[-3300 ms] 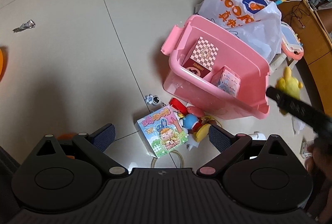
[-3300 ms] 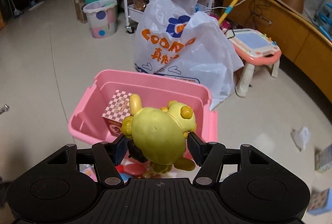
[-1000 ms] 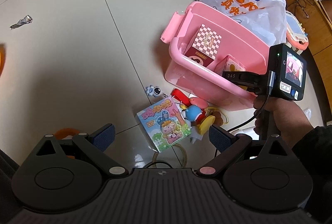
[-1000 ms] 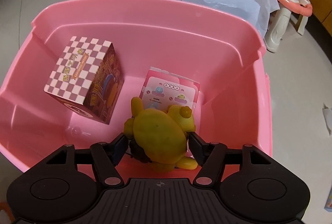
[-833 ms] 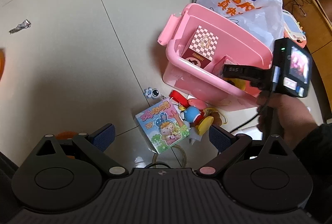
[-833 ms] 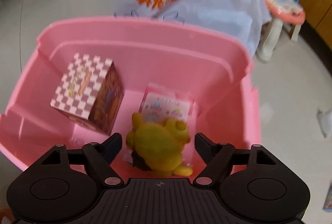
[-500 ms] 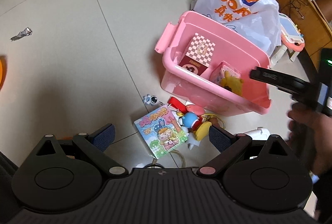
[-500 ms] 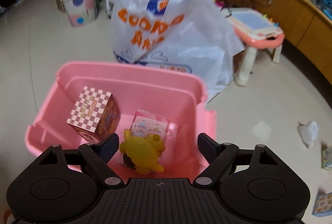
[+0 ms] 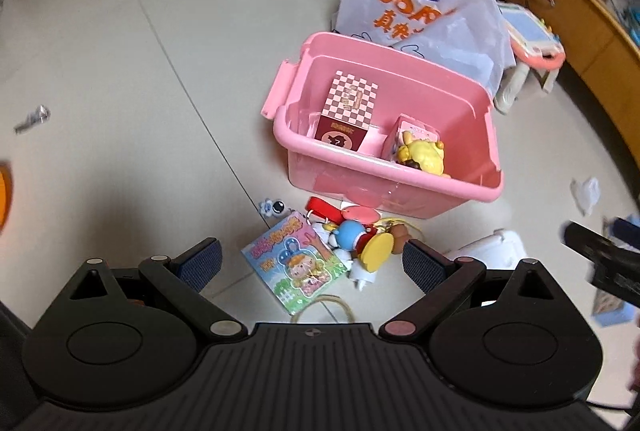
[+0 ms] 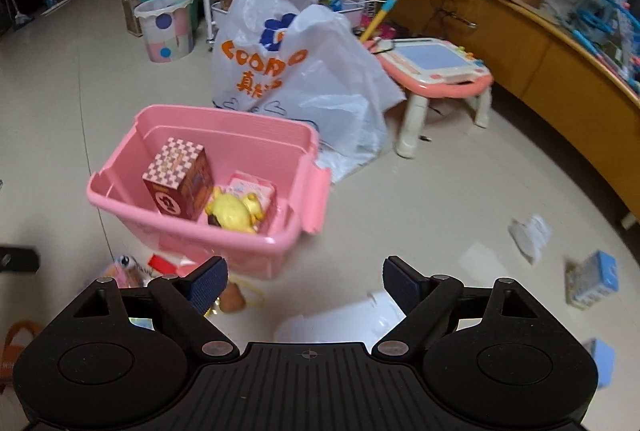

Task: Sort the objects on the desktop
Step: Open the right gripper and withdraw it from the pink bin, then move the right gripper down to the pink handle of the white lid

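A pink bin (image 9: 400, 187) (image 10: 192, 235) stands on the floor. Inside it lie a yellow plush toy (image 9: 422, 155) (image 10: 234, 213), a checkered box (image 9: 348, 111) (image 10: 180, 175) and a small pink box (image 9: 416, 129) (image 10: 256, 191). My right gripper (image 10: 305, 283) hangs open and empty, above and nearer than the bin. My left gripper (image 9: 312, 265) is open over a colourful picture box (image 9: 296, 267) and a heap of small toys (image 9: 360, 235) in front of the bin. A blurred black part of the right gripper (image 9: 600, 259) shows at the right edge of the left wrist view.
A white shopping bag (image 9: 424, 3) (image 10: 296, 79) stands behind the bin, a pink drawing table (image 10: 436, 71) to its right. A spotted bucket (image 10: 166, 27), a white cart and a wooden counter (image 10: 560, 63) ring the floor. Small blue boxes (image 10: 594, 279) and crumpled paper (image 10: 530, 231) lie right.
My right gripper let go of the yellow plush toy inside the bin, then rose and drew back from it. The left gripper shifted a little and stayed open.
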The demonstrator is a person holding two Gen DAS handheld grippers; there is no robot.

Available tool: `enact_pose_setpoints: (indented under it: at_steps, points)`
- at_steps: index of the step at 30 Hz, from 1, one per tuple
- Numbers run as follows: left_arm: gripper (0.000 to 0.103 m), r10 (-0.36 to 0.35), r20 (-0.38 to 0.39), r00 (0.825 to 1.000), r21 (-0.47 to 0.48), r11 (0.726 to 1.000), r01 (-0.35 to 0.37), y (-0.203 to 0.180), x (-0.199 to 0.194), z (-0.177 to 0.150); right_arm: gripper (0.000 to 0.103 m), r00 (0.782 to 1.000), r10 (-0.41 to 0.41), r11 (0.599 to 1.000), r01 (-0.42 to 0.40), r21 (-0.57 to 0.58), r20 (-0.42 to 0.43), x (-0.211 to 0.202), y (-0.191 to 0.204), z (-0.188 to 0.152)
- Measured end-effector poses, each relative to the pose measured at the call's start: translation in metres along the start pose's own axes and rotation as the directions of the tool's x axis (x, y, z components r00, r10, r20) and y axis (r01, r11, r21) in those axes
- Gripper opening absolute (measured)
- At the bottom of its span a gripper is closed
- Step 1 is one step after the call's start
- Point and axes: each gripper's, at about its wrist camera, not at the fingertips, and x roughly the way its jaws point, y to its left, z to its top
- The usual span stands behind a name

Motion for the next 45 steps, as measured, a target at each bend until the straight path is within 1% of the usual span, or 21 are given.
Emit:
enact_pose_setpoints:
  at_steps: [1,2,4,8,11,14,17,21,26,30,34,37,40,43,45]
  points:
    - [0.099,0.009,0.006,1.0,0.017,1.0,-0.009,-0.003,0.0,-0.001,0.083,1.0,-0.005,1.0,0.005,0.005,0.002,-0.006,-0.002,-0.005]
    - [0.099,0.015,0.011,1.0,0.031,0.999,-0.015,-0.006,-0.001,-0.002,0.085,1.0,-0.01,1.0,0.01,0.014,0.008,-0.014,-0.004,-0.01]
    - [0.099,0.014,0.013,1.0,0.054,0.998,-0.014,-0.01,-0.003,-0.005,0.093,1.0,-0.011,1.0,0.01,0.021,0.021,-0.027,-0.008,-0.018]
    - [0.099,0.007,0.012,1.0,0.103,0.995,-0.009,-0.019,-0.006,-0.013,0.093,1.0,0.009,1.0,-0.008,-0.013,0.023,-0.043,-0.006,-0.033]
    - [0.099,0.023,0.023,0.999,0.138,0.99,-0.026,-0.023,-0.007,-0.018,0.093,1.0,0.01,0.999,-0.01,-0.037,0.017,-0.054,-0.004,-0.046]
    - [0.099,0.034,0.032,0.999,0.154,0.987,-0.038,-0.024,-0.01,-0.021,0.093,1.0,0.015,0.998,-0.015,-0.053,0.001,-0.06,-0.004,-0.058]
    - [0.099,0.031,0.04,0.999,0.161,0.986,-0.037,-0.025,-0.014,-0.024,0.093,1.0,0.024,0.995,-0.024,-0.1,-0.002,-0.064,-0.003,-0.066]
    - [0.099,0.029,0.051,0.998,0.186,0.982,-0.038,-0.028,-0.017,-0.027,0.093,1.0,0.028,0.991,-0.029,-0.131,-0.009,-0.062,-0.002,-0.073]
    - [0.099,0.037,0.058,0.998,0.219,0.975,-0.048,-0.03,-0.016,-0.03,0.093,0.998,0.028,0.991,-0.035,-0.132,-0.059,-0.047,-0.011,-0.075]
    - [0.099,0.042,0.05,0.998,0.207,0.977,-0.051,-0.029,-0.011,-0.028,0.093,0.996,0.015,0.994,-0.024,-0.103,-0.083,-0.028,-0.023,-0.074]
    - [0.099,0.03,0.036,0.999,0.197,0.98,-0.037,-0.031,-0.006,-0.025,0.093,0.993,-0.008,0.995,-0.004,-0.104,-0.114,-0.003,-0.033,-0.071]
    - [0.099,0.03,0.024,0.999,0.206,0.978,-0.034,-0.035,-0.001,-0.024,0.093,0.989,0.008,0.998,-0.017,-0.057,-0.149,0.016,-0.046,-0.071]
    - [0.099,0.018,0.001,1.0,0.187,0.982,-0.018,-0.036,0.006,-0.02,0.093,0.98,0.021,0.999,-0.028,-0.03,-0.197,0.038,-0.056,-0.072]
    - [0.099,-0.005,-0.029,1.0,0.151,0.989,0.01,-0.035,0.012,-0.015,0.085,0.976,0.001,0.999,-0.012,-0.05,-0.22,0.059,-0.061,-0.074]
    - [0.099,-0.01,-0.031,0.999,0.137,0.991,0.014,-0.036,0.014,-0.013,0.085,0.969,0.007,0.998,-0.021,-0.054,-0.246,0.074,-0.063,-0.076]
